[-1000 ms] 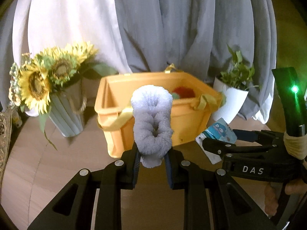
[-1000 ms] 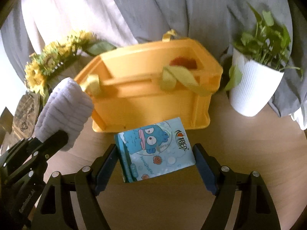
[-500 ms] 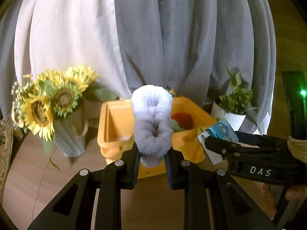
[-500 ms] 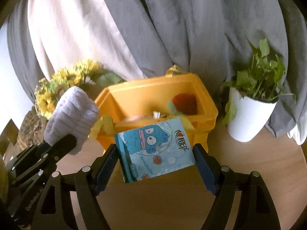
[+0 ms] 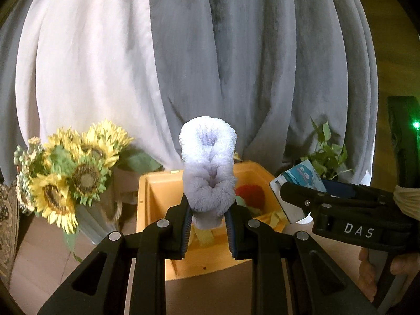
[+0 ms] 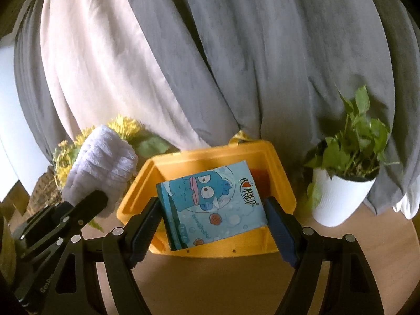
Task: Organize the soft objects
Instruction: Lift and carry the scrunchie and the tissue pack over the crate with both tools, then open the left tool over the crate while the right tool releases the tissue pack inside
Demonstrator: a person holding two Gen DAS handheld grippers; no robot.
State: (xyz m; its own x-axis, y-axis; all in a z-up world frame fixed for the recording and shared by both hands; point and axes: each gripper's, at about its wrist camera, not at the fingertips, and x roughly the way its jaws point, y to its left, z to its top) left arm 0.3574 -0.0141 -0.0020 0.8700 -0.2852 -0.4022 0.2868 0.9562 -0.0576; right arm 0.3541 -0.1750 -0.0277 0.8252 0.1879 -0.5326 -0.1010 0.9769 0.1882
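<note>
The yellow bin (image 6: 275,183) sits on the tabletop (image 6: 236,283) ahead of and below both grippers, open side up. The left gripper (image 5: 208,232) has its fingers squeezed tight on the base of a fluffy lilac cloth (image 5: 208,173) that stands upright above the bin's near wall. The right gripper (image 6: 214,232), fingers spread wide, clamps a blue tissue pack (image 6: 212,202) by its short ends, long axis crosswise, over the bin's front edge.

The fluffy towel (image 5: 208,173) is pale lavender. The tissue pack (image 6: 212,203) is light blue with a darker blue cartoon fish, bubbles and orange shells. The crate (image 6: 278,183) is orange-yellow, with something red (image 5: 249,194) inside. Sunflowers (image 5: 71,176) are yellow; the plant pot (image 6: 338,199) is ribbed white; curtains (image 5: 236,65) are grey and cream.
</note>
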